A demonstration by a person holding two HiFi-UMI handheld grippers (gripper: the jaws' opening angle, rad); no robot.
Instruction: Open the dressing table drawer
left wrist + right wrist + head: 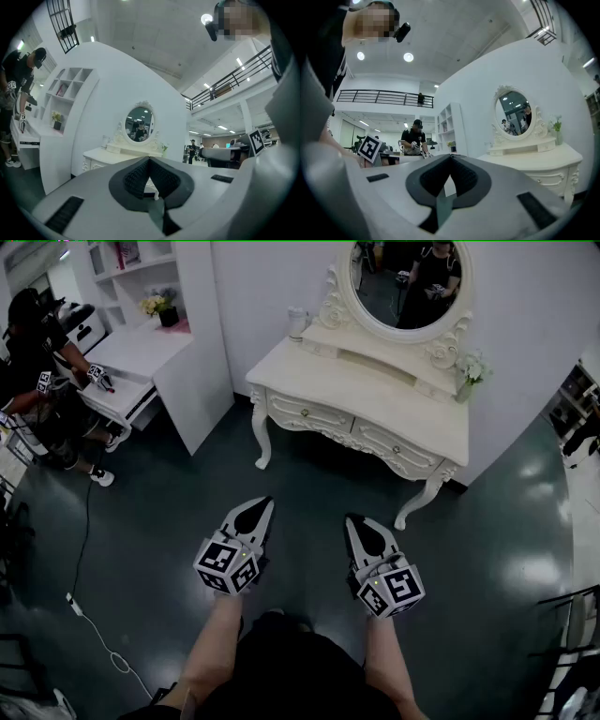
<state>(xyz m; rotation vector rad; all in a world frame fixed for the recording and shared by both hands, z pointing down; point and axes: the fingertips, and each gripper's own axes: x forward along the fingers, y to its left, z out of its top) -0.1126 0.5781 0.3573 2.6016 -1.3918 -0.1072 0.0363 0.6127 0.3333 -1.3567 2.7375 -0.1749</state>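
- The left gripper (pixel 262 505) and right gripper (pixel 354 520) are pointing level, jaws pinched together, empty.
- The drawer (pixel 412 454) is sitting closed, well ahead of both; one claw should be spreading before reaching its knob (pixel 397 448).

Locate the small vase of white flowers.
In the head view the small vase of white flowers stands at the right back corner of the cream dressing table, just right of the oval mirror.

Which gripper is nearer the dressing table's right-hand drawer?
Right. The right gripper hangs in front of that drawer, apart from it; the left gripper is farther off to the side.
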